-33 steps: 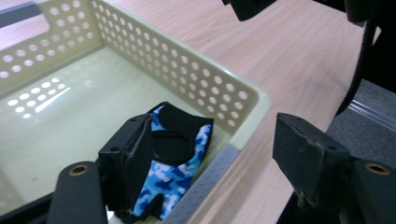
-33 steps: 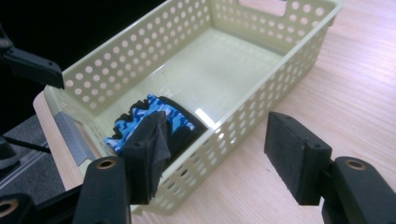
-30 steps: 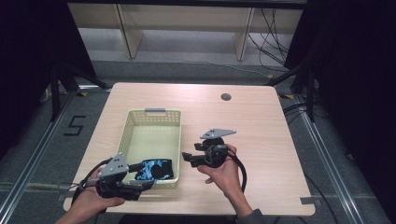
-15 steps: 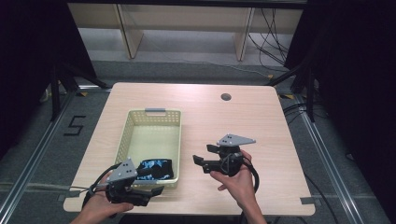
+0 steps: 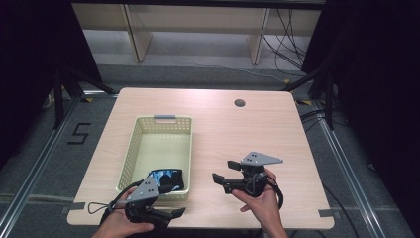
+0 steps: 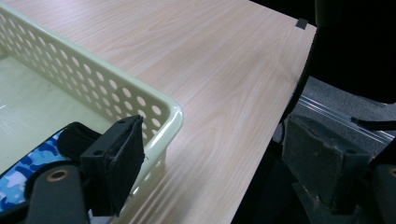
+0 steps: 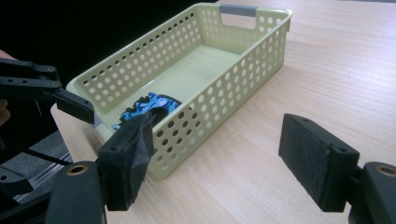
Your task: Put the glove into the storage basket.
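The right gripper view looks through the holes of the basket (image 7: 196, 88) wall at a blue patterned pouch (image 7: 149, 106) in its near end, where the high view gives just a dark bundle there. Since a second ago both hands have drawn back from the basket (toward the table's near edge), and both pairs of jaws have just been opening with nothing between them. The left gripper (image 5: 168, 214) sits just outside the basket's near wall, the pouch right beyond it; the right gripper (image 5: 222, 173) gapes beside the basket.

Camouflage item (image 5: 168, 179) partly hidden behind basket wall (image 5: 130, 153).
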`<state>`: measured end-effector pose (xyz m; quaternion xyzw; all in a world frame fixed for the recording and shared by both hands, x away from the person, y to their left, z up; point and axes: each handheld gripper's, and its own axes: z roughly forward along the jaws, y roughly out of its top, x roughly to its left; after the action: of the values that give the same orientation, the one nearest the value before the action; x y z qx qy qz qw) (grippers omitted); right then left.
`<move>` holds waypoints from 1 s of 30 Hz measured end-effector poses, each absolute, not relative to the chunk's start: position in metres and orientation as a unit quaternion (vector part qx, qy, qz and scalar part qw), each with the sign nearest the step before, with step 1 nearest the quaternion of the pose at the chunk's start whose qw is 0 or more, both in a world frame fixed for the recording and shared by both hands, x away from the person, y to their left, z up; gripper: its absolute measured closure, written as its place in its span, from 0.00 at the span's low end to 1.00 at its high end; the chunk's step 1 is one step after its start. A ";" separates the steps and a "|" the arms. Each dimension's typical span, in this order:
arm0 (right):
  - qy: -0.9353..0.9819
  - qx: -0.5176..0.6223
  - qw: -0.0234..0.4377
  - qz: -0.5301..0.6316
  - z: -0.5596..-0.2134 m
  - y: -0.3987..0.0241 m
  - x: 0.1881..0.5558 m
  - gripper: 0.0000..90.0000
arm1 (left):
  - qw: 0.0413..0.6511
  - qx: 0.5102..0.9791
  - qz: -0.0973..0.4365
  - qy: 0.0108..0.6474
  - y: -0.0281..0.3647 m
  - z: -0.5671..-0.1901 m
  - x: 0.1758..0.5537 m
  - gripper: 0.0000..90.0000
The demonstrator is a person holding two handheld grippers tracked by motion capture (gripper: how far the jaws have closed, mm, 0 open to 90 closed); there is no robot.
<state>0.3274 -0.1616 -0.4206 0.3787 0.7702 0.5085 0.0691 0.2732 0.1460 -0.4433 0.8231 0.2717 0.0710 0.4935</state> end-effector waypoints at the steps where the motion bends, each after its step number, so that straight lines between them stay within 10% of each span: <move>1: 0.772 0.375 0.071 0.509 -0.421 -0.163 0.328 0.31 | 0.492 0.824 0.073 0.271 0.146 -0.443 0.273 0.22; 30: 0.767 0.406 0.043 0.496 -0.455 -0.193 0.293 0.29 | 0.476 0.836 0.042 0.269 0.162 -0.476 0.243 0.21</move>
<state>0.2927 -0.1932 -0.4546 0.4056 0.7667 0.4959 0.0429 0.2431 0.1619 -0.4759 0.8362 0.2690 0.0423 0.4760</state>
